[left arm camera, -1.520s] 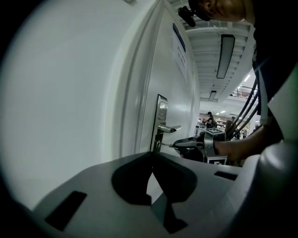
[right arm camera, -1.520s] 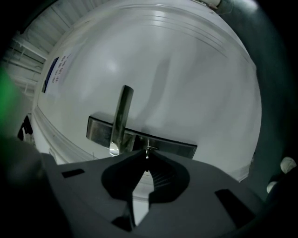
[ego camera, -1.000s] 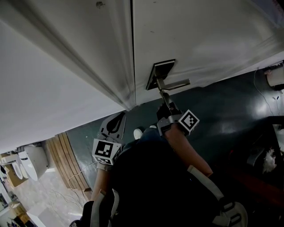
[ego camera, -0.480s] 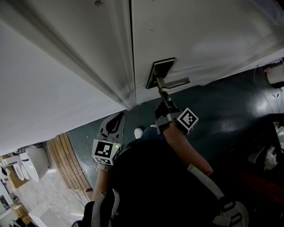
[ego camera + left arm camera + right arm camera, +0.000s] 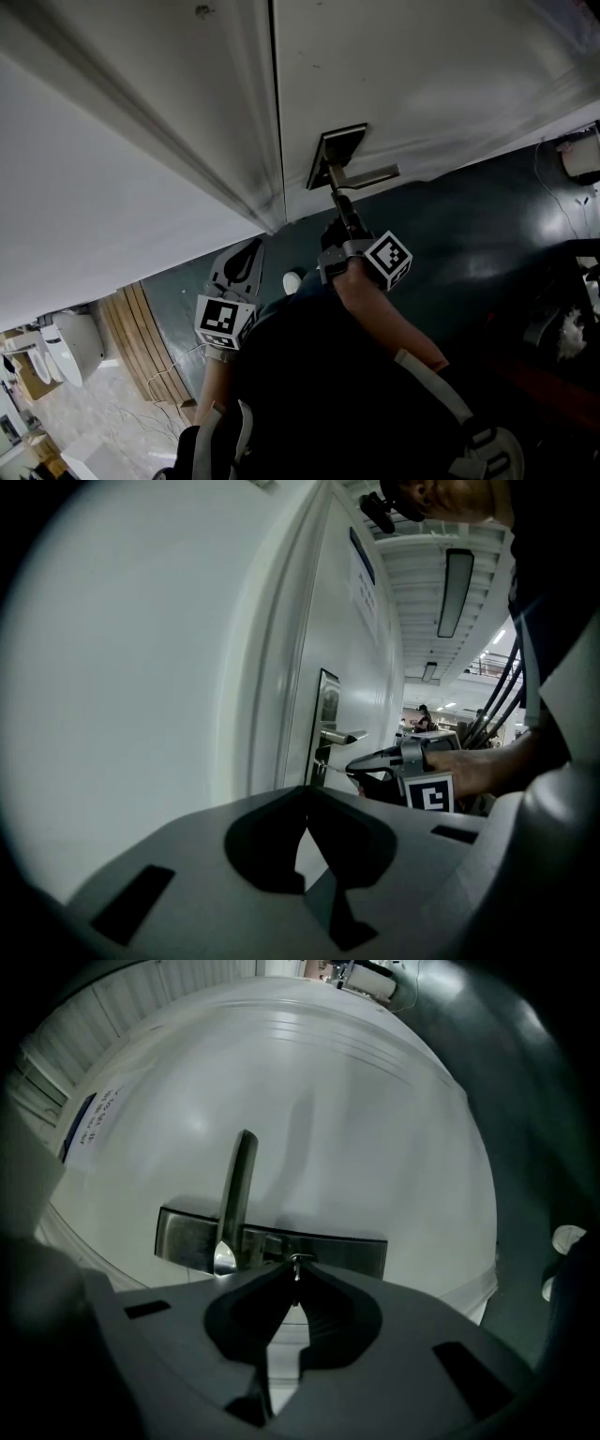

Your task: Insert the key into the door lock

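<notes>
Key point(image 5: 296, 1264): where is it?
Obs: Pinched at the tips of your right gripper point(image 5: 292, 1283). The shaft runs along the jaws, straight at the lock plate point(image 5: 361, 1252) beside the handle point(image 5: 236, 1194). The tip is at the plate; I can't tell if it's seated.
Op: Left?
Obs: Your left gripper point(image 5: 306, 803) hangs low and well apart, jaws pressed together, empty.
Op: Room?
Obs: The door point(image 5: 422, 75) is flat and bare round the plate. I judge you should push along the shaft.

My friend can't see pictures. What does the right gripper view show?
The right tool pinches a small silver metal key, pointing it at a shiny rectangular metal lock plate. A silver lever handle rises from the plate, on a white door.
</notes>
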`<state>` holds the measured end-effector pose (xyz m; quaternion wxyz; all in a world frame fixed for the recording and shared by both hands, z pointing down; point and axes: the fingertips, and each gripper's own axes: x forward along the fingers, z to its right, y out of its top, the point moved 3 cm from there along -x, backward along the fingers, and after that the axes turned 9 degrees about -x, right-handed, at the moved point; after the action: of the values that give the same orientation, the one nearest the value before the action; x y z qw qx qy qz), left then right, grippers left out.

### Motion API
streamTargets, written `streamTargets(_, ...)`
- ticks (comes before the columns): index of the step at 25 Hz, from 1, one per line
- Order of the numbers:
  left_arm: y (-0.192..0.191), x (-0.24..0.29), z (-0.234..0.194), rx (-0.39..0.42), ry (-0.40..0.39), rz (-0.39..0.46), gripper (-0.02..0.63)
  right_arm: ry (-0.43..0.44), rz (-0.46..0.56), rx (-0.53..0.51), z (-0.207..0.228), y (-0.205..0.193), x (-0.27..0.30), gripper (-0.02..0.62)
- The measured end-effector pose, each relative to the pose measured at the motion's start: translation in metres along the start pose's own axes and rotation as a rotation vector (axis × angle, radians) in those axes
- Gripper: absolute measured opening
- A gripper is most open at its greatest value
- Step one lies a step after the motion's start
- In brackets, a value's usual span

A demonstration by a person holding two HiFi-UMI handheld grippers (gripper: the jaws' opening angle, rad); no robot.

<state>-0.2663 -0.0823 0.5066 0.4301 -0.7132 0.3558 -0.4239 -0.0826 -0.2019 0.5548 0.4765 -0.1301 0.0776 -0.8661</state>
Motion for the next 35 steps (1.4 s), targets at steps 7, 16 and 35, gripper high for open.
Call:
streamTargets(7,0.000,0.004,0.003,0.001,-0.009,-0.005,0.008,-0.005,-0.013,-0.016,-0.001,-0.003,0.001,0.033)
streamTargets(16,0.003,0.005,0.005,0.000,0.003,-0.009,0.008,0.019,-0.045,-0.007,0.000,-0.003,0.002,0.032)
streamTargets(35,0.004,0.005,0.008,0.005,0.011,-0.030,0.008,0.042,-0.077,-0.021,0.005,-0.005,-0.003,0.032)
